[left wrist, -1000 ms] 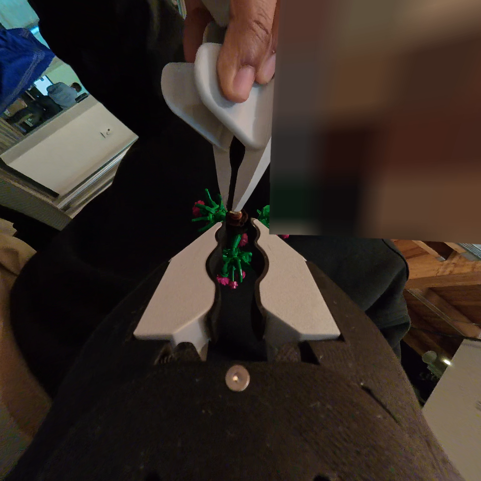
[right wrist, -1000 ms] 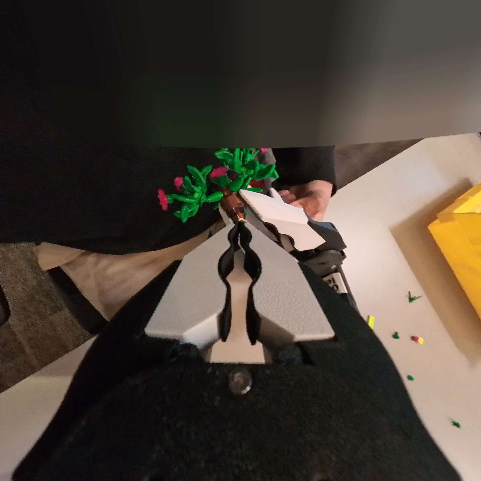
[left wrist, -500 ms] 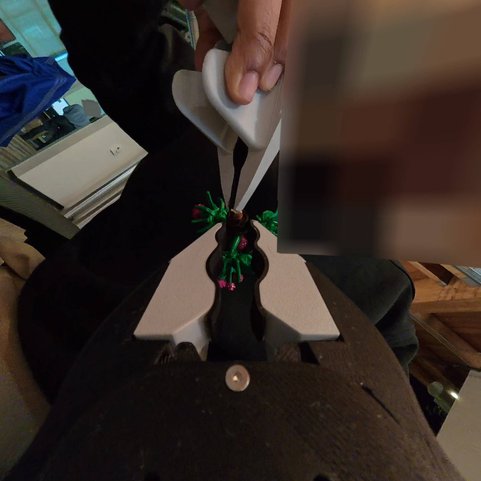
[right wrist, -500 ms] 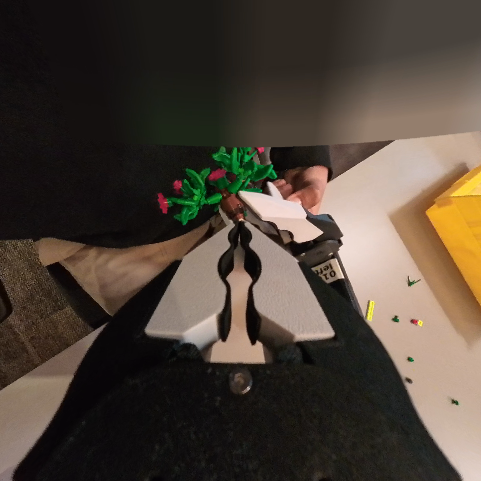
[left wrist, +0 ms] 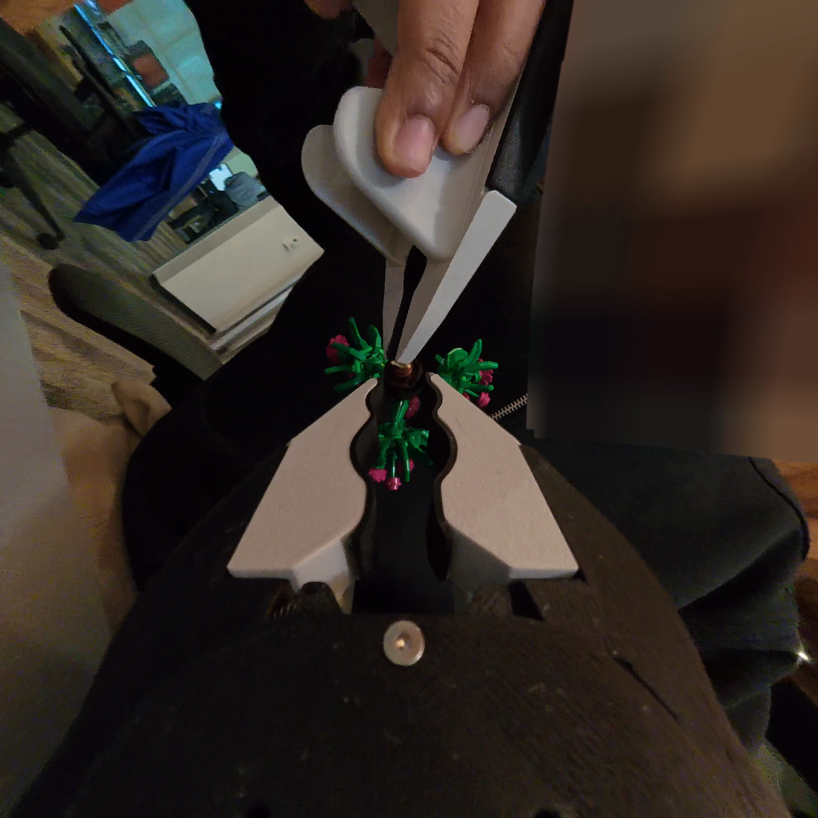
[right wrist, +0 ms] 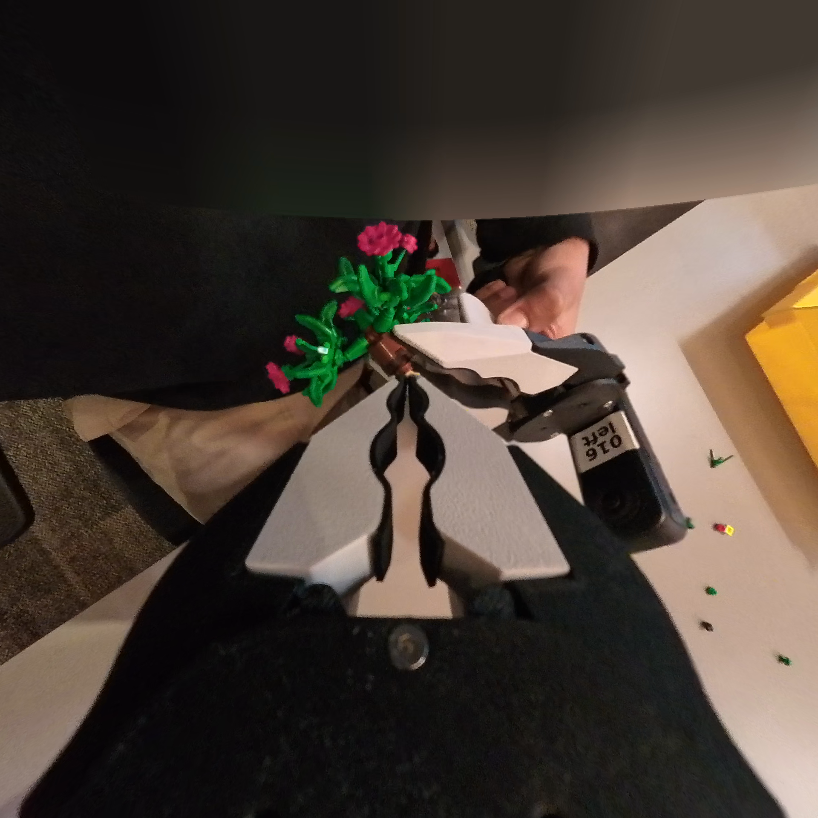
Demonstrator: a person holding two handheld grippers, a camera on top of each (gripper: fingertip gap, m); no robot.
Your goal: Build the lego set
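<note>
A lego plant [right wrist: 376,305] with green leaves, pink flowers and a brown stem [right wrist: 387,349] is held in the air over a person's lap. My left gripper [left wrist: 400,383] is shut on the stem near its lower end; it also shows in the right wrist view [right wrist: 400,341], coming in from the right. One leaf cluster [left wrist: 400,442] hangs between its fingers [left wrist: 318,482]. My right gripper [right wrist: 405,385] is shut, its tips against the stem's small tan end. In the left wrist view it [left wrist: 398,354] comes down from above. Whether it pinches that end is hidden.
A hand [left wrist: 425,88] holds the right gripper's handle. A white table [right wrist: 664,310] at the right carries a yellow box [right wrist: 788,354] and several small loose lego pieces [right wrist: 722,527]. Dark clothing and beige trousers [right wrist: 199,438] lie behind the plant. Only a small space, under 4 cm, lies between the two pairs of fingers.
Both grippers keep their hold and stay tip to tip. In the right wrist view the plant and left gripper have come closer and tilted, showing a top flower and the left gripper's camera.
</note>
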